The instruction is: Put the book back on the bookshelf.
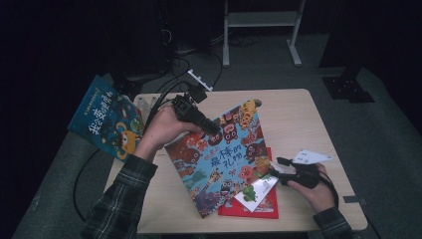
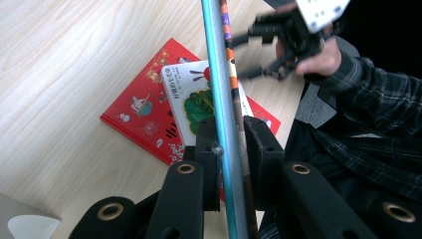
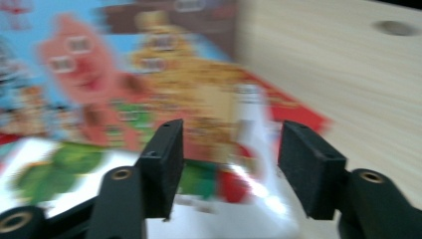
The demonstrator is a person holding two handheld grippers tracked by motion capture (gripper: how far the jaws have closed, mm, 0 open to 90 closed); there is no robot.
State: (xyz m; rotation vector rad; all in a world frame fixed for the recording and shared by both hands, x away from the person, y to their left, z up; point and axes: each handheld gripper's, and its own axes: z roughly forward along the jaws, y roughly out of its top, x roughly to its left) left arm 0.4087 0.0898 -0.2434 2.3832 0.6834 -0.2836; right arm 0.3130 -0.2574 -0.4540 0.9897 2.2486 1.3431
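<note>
A: Item one, the left gripper (image 1: pixel 211 127). Condition?

B: Jaws clamped on the edge of the blue picture book (image 1: pixel 224 154); in the left gripper view the book's thin edge (image 2: pixel 224 99) runs straight up between the two black pads. The book is lifted and tilted, its far corner toward the right gripper.

A: Item two, the right gripper (image 1: pixel 273 172)?

B: Jaws spread wide, nothing between them. In its own view the pads (image 3: pixel 166 154) stand apart, with the book's cover just ahead and above them. That view is blurred, so whether a pad touches the cover cannot be told.

A: What lies under the held book?

B: Below the left gripper, on the table (image 1: pixel 298 114): a red book (image 2: pixel 144 114), flat, with a white book (image 2: pixel 199 99) showing a green caterpillar stacked on it. The blue book's lower corner overlaps both in the high view.

A: Anything else catalogued?

B: A second blue book (image 1: pixel 107 117), behind the left hand, standing tilted at the table's edge.

A: Progress?

B: By my reading, partial. Picking up is done; the book is neither set down on the stack nor passed to the right gripper. Placement remains.
</note>
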